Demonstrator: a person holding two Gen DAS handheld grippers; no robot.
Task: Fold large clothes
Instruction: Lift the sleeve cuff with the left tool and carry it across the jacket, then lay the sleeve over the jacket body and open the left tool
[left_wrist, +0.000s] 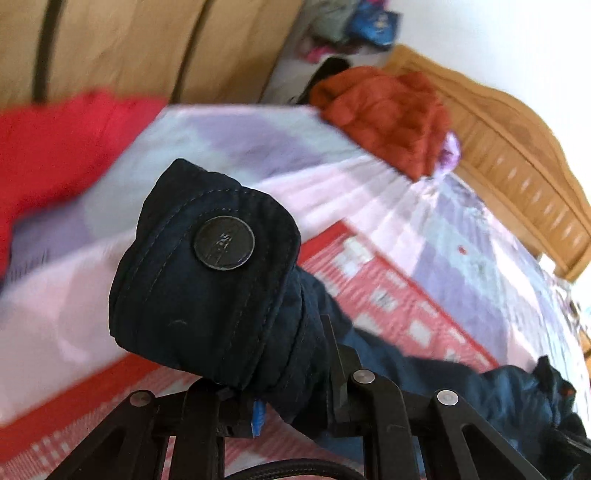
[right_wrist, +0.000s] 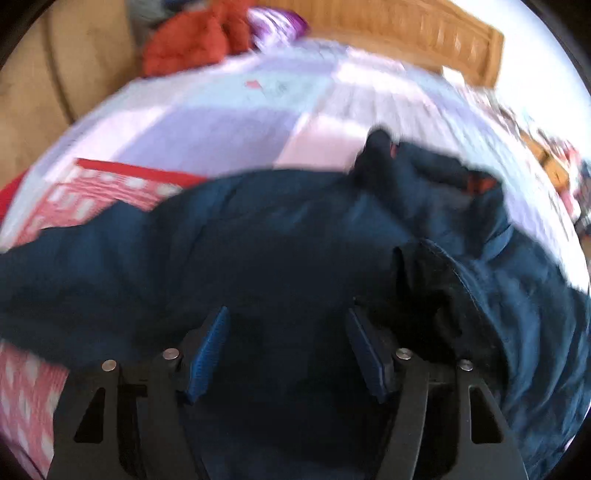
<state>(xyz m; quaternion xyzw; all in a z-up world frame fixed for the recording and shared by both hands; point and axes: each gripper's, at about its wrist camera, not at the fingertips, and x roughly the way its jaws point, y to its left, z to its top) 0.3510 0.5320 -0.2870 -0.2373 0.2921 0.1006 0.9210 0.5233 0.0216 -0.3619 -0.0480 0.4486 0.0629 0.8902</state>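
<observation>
A large dark navy jacket lies spread across the bed. My left gripper is shut on the jacket's sleeve cuff, which has a round dark snap button, and holds it raised above the bed; the sleeve trails down to the right. My right gripper is open, its blue pads apart, right over the jacket's body with dark fabric between and below the fingers. Both views are motion-blurred.
The bed has a lilac and pink patchwork cover with a red checked panel. A rust-orange jacket lies near the wooden headboard. A red cloth lies at the left edge. Wardrobe doors stand beyond.
</observation>
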